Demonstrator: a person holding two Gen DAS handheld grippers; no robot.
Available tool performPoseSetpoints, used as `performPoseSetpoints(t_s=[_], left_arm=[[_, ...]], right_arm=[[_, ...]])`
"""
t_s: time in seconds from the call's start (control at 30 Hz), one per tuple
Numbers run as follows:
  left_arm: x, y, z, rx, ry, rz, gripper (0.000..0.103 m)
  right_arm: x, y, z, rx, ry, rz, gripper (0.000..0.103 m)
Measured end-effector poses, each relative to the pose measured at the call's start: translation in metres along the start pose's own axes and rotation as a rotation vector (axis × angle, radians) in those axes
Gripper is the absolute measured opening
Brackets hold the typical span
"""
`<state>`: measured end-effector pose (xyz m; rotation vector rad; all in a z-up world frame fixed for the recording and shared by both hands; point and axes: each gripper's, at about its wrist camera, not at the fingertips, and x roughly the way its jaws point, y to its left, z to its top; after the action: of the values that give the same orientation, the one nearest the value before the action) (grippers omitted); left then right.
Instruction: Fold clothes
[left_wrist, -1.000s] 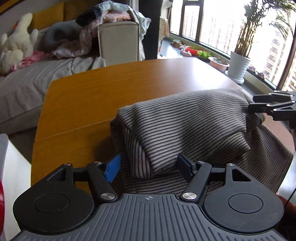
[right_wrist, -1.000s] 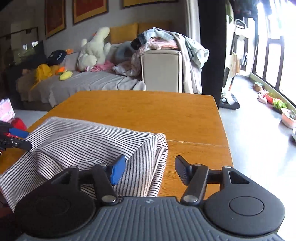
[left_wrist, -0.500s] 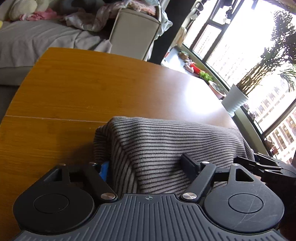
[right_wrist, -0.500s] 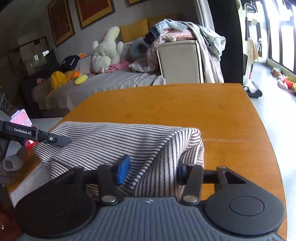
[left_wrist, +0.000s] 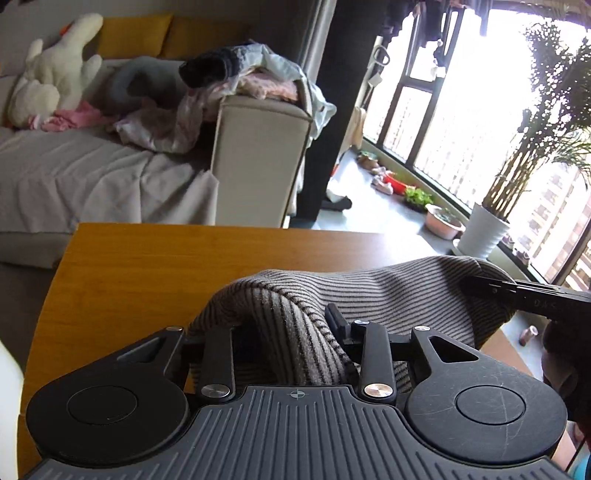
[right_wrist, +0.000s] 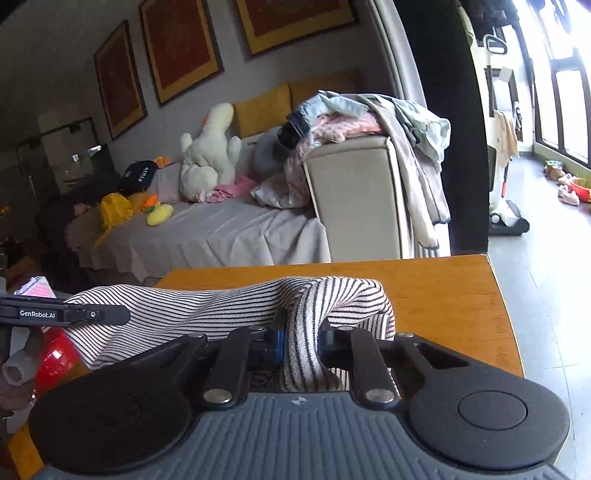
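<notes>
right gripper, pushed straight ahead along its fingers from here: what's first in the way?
The right gripper is already shut on the striped garment, so the cloth goes with it. Beyond that, bare wooden table, then likely the beige sofa arm past the far edge. Depth is unclear.

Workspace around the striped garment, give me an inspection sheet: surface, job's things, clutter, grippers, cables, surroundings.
Surface: wooden table, bare wood showing beyond the cloth.
Job's things: striped garment, bunched and held up between both grippers.
Clutter: nothing seen on the bare part of the table; a red object shows beside its edge.
Grippers: left gripper shut on a gathered fold; right gripper shut on the opposite end, blue fingers pinching the cloth.
Cables: nothing seen.
Surroundings: sofa with a white plush toy, pile of clothes on its armrest, potted plant by the window.
</notes>
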<state>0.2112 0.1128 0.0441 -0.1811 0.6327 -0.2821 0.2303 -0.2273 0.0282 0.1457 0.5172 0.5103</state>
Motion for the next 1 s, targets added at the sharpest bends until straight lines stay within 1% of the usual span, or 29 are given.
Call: performPoseSetpoints(t_s=[0.1,0.17,0.27,0.3,0.33,0.37,0.4,0.43,0.47,0.5,0.53,0.57,0.6,0.63,0.67,0.7,0.77,0.8,0.83,0.9,0.93,0.97,1.0], left_arm=[[-0.031,-0.005,-0.016,-0.019,0.007,-0.059,0.035],[-0.044,-0.008,-0.033,-0.022,0.027,-0.086,0.036],[-0.043,-0.014,-0.069,0.001,0.100,-0.073,0.040],[-0.038,-0.014,-0.081,0.006,0.133,-0.051,0.041],[-0.033,-0.015,-0.090,0.013,0.159,-0.022,0.044],[-0.032,-0.016,-0.096,0.025,0.159,0.004,0.050],[-0.033,-0.018,-0.101,0.037,0.157,0.028,0.051],[-0.040,-0.021,-0.097,0.046,0.137,0.036,0.051],[-0.047,-0.024,-0.094,0.055,0.117,0.044,0.050],[-0.054,-0.026,-0.090,0.064,0.096,0.052,0.050],[-0.063,-0.029,-0.083,0.070,0.064,0.051,0.053],[-0.071,-0.033,-0.078,0.074,0.036,0.039,0.057],[-0.079,-0.039,-0.072,0.071,0.005,0.010,0.060],[-0.083,-0.044,-0.068,0.061,-0.011,-0.028,0.065],[-0.080,-0.050,-0.066,0.049,-0.008,-0.086,0.069],[-0.077,-0.057,-0.064,0.037,-0.001,-0.143,0.070],[-0.055,-0.070,-0.069,0.026,0.079,-0.204,0.072],[-0.041,-0.076,-0.076,0.039,0.128,-0.189,0.072],[-0.027,-0.083,-0.082,0.054,0.174,-0.174,0.072],[-0.015,-0.092,-0.095,0.123,0.184,-0.136,0.077],[-0.009,-0.096,-0.101,0.156,0.188,-0.119,0.084],[-0.010,-0.098,-0.101,0.168,0.188,-0.128,0.089],[-0.010,-0.098,-0.102,0.159,0.188,-0.134,0.090]], right_arm=[[-0.031,0.006,-0.020,0.003,0.019,0.018,0.014],[-0.034,0.007,-0.039,-0.001,0.061,-0.006,0.015],[-0.030,0.007,-0.069,-0.019,0.131,-0.062,0.016],[-0.026,0.008,-0.078,-0.038,0.147,-0.088,0.020],[-0.023,0.008,-0.085,-0.050,0.153,-0.110,0.028],[-0.024,0.009,-0.086,-0.049,0.145,-0.125,0.032],[-0.026,0.008,-0.084,-0.040,0.140,-0.135,0.039],[-0.029,0.007,-0.081,-0.032,0.133,-0.141,0.047],[-0.032,0.007,-0.077,-0.032,0.118,-0.154,0.051],[-0.036,0.007,-0.073,-0.040,0.098,-0.172,0.060],[-0.039,0.008,-0.069,-0.045,0.074,-0.185,0.068],[-0.042,0.009,-0.065,-0.046,0.045,-0.191,0.071],[-0.045,0.009,-0.062,-0.040,0.017,-0.188,0.077],[-0.046,0.010,-0.059,-0.027,-0.011,-0.172,0.084],[-0.047,0.011,-0.056,-0.013,-0.038,-0.156,0.087],[-0.046,0.013,-0.054,-0.001,-0.057,-0.139,0.091],[-0.039,0.017,-0.053,0.014,-0.066,-0.099,0.099],[-0.034,0.018,-0.054,0.015,-0.054,-0.082,0.103],[-0.027,0.019,-0.056,0.016,-0.032,-0.068,0.103],[-0.013,0.019,-0.061,0.019,0.011,-0.040,0.103],[-0.006,0.017,-0.064,0.032,0.039,-0.033,0.103],[0.003,0.013,-0.070,0.059,0.074,-0.035,0.103],[0.012,0.008,-0.076,0.086,0.109,-0.037,0.103]])
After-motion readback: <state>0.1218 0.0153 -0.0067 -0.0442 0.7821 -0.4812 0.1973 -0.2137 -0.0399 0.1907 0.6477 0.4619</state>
